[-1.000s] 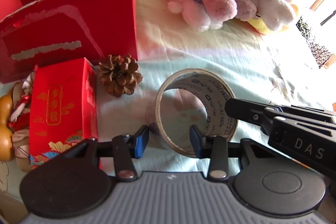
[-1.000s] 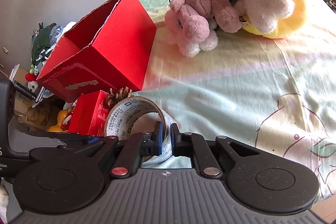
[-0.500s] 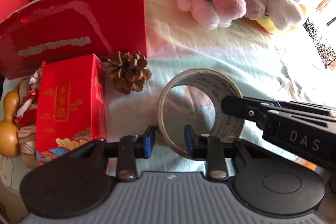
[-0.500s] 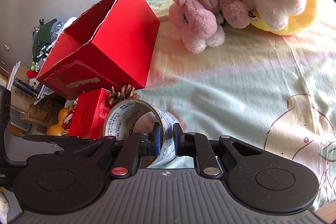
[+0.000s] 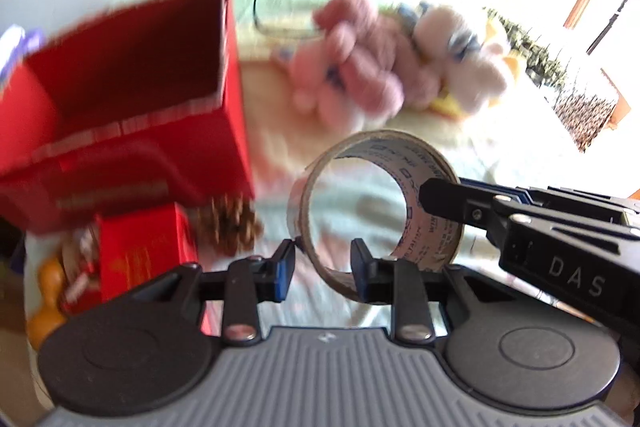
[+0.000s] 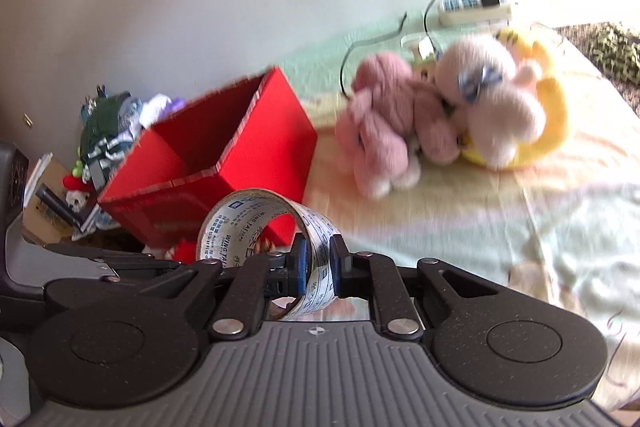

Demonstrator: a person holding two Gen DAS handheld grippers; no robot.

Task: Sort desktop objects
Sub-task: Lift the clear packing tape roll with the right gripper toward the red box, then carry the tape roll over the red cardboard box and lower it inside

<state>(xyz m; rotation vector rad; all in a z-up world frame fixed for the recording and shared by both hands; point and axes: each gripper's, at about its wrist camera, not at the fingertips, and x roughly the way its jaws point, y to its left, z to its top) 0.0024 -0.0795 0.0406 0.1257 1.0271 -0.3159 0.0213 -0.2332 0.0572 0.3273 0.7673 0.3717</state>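
On the pale sheet-covered bed (image 6: 540,227), the clear printed tape roll (image 6: 256,223) is now lifted toward the open red cardboard box (image 6: 224,155). The right gripper (image 6: 318,259) has its jaws pinching the roll's wall; the left gripper (image 5: 322,265) has its jaws spread around the rim, not squeezing.

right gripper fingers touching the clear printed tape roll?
Touching. Right wrist view: right gripper fingers pinch the clear printed tape roll wall from both sides.

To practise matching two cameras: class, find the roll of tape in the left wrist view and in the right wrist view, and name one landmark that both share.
Left wrist view: the roll of tape sits centre, just beyond the fingertips.
Right wrist view: the roll of tape sits low, left of centre, pinched through its wall.
Shared landmark: the open red box.
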